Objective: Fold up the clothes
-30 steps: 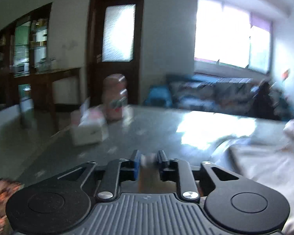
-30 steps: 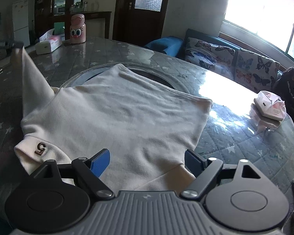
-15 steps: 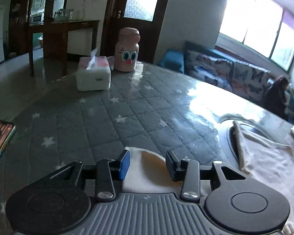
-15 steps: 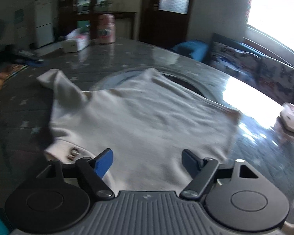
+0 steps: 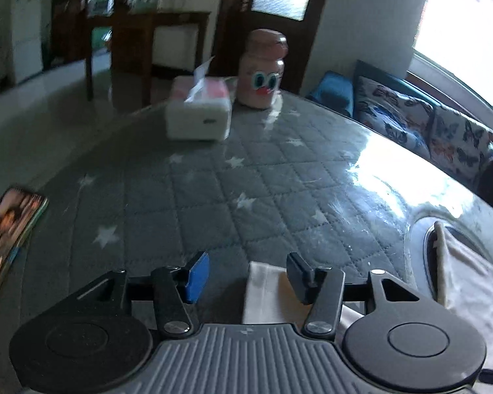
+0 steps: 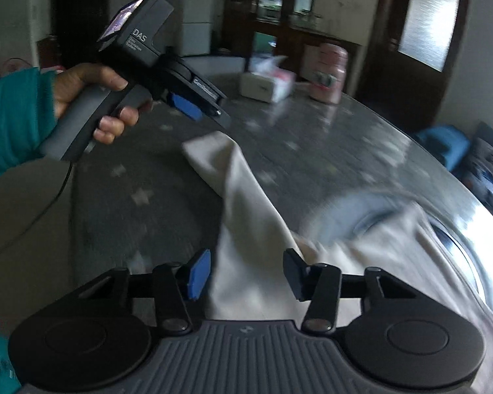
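A phone (image 5: 8,229) is seen at the left edge of the quilted grey table (image 5: 213,190), with a tissue box (image 5: 199,115) and a pink bottle (image 5: 263,69) set at the far side. The left gripper (image 5: 248,274) is opening; the sleeve end of the cream garment (image 5: 266,295) lies between its jaws, gripped by neither pad. In the right wrist view, the sleeve is stretched toward the left gripper held in a hand (image 6: 88,98). The right gripper (image 6: 246,274) is closing, with cloth between its jaws, not yet pinched.
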`<move>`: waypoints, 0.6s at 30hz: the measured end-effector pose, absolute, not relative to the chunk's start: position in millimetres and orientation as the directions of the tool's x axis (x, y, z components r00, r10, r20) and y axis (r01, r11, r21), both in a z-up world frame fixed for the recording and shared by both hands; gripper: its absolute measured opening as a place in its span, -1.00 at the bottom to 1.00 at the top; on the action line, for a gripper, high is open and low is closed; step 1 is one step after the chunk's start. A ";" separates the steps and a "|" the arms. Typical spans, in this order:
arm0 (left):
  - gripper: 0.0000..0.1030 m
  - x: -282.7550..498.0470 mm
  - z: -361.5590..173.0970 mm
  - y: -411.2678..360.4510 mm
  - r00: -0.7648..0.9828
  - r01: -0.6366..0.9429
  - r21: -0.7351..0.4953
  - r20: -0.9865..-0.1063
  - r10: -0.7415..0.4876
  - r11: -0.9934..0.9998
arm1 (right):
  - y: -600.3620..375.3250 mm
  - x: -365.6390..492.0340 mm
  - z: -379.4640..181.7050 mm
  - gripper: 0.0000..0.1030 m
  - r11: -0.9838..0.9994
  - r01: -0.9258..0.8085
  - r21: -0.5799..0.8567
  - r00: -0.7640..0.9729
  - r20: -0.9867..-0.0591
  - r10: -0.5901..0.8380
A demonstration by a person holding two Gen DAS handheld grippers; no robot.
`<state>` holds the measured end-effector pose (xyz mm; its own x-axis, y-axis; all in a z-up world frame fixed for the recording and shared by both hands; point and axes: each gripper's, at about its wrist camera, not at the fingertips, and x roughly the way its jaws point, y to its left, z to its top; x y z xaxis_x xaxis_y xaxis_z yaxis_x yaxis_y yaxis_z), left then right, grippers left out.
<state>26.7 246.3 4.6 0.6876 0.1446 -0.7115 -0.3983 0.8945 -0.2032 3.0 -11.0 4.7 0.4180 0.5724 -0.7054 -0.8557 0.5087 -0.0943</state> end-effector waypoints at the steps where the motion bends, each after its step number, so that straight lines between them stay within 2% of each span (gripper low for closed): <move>1: 0.16 23.8 6.0 247.9 0.689 -0.402 -0.232 -0.714 0.126 0.886 | -0.1 6.3 3.2 -0.11 0.497 -0.863 -0.090 0.408 -0.704 0.581; 3: 0.31 20.6 7.9 249.1 0.682 -0.415 -0.276 -0.725 0.096 0.867 | 19.8 10.3 -3.0 -0.21 0.482 -0.869 -0.111 0.412 -0.702 0.581; 5: 0.37 19.4 9.2 249.5 0.676 -0.428 -0.303 -0.733 0.079 0.851 | 38.6 13.2 -9.8 -0.29 0.471 -0.870 -0.145 0.428 -0.698 0.574; 10: 0.40 17.3 10.6 249.5 0.680 -0.435 -0.381 -0.733 0.020 0.816 | 69.0 27.3 -22.5 -0.49 0.482 -0.859 -0.169 0.451 -0.694 0.561; 13: 0.40 15.4 11.4 247.8 0.691 -0.421 -0.423 -0.723 -0.018 0.803 | 75.6 34.2 -26.9 -0.71 0.499 -0.850 -0.170 0.464 -0.691 0.554; 18: 0.40 17.6 5.9 245.3 0.692 -0.409 -0.473 -0.718 -0.072 0.780 | 78.6 44.4 -25.2 -0.74 0.529 -0.838 -0.131 0.463 -0.683 0.565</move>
<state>17.6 245.3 5.9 0.6922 -0.0721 -0.7181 -0.4093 0.7803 -0.4729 44.4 78.6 -25.2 0.4631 0.5645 -0.6833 -0.8382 0.5294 -0.1307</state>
